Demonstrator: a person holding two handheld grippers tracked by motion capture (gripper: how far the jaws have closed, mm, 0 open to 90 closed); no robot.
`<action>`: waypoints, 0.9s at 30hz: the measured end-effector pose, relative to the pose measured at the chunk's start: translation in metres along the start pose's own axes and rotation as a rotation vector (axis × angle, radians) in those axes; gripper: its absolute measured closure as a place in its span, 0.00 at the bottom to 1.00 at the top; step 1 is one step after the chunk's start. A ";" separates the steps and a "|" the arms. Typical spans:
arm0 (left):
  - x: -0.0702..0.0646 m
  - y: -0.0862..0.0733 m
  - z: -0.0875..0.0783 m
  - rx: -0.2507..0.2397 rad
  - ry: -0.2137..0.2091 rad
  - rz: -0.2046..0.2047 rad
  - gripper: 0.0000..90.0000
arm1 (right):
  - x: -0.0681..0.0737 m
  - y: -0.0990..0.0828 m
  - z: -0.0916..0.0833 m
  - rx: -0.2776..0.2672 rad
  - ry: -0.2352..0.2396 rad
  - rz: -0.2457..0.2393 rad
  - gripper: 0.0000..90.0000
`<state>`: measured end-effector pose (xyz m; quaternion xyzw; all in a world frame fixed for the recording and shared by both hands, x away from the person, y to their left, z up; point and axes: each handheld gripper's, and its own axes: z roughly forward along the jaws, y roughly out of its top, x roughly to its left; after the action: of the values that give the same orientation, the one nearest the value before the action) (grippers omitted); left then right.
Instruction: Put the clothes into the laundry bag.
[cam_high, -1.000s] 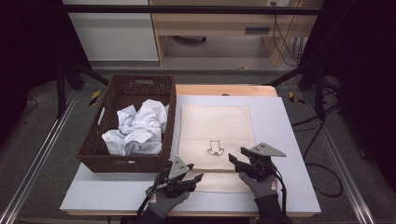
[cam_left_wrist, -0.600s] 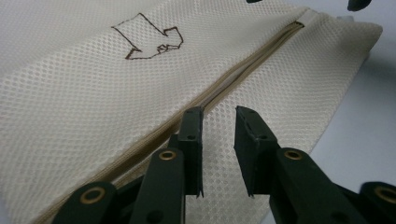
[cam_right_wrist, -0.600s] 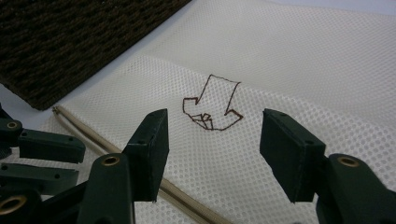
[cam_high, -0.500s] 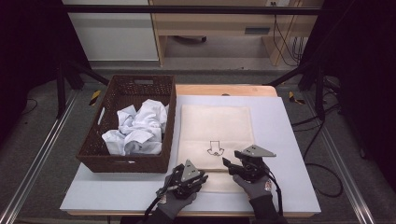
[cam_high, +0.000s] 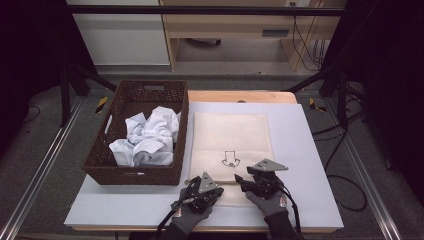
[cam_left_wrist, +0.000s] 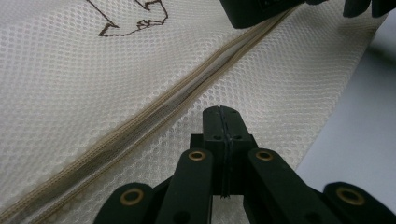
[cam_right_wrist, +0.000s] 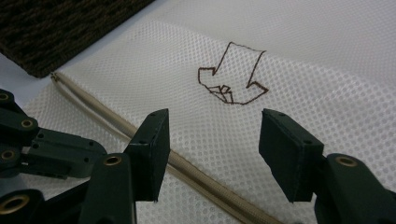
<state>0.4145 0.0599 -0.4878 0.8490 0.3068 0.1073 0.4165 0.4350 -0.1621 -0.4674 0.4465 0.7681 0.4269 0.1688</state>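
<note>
Mesh bag (cam_high: 231, 145): left claw (cam_left_wrist: 222, 122) just closed empty above it, right claw (cam_right_wrist: 212, 149) gapes.

The cream mesh bag (cam_left_wrist: 93, 84) is perforated cloth with a ribbed zip (cam_left_wrist: 154, 121); the basket (cam_high: 135, 172) is dark woven wicker.

left tongs (cam_left_wrist: 223, 122) closed, lower on mesh bag (cam_left_wrist: 93, 84)

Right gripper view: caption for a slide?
Open right tool poised over mesh bag near its zipper and arrow mark.
</note>
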 end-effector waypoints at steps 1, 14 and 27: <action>0.001 0.000 0.000 0.001 -0.003 -0.002 0.99 | 0.000 0.000 0.001 0.006 0.001 -0.006 0.49; -0.005 -0.001 0.001 -0.002 0.037 0.041 0.99 | 0.009 -0.008 0.019 0.094 0.005 -0.045 0.53; -0.004 0.000 0.000 -0.004 0.033 0.024 0.99 | 0.009 -0.008 0.021 0.090 -0.030 -0.074 0.68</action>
<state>0.4116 0.0577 -0.4881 0.8499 0.3032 0.1270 0.4118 0.4393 -0.1461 -0.4853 0.4313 0.7999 0.3785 0.1756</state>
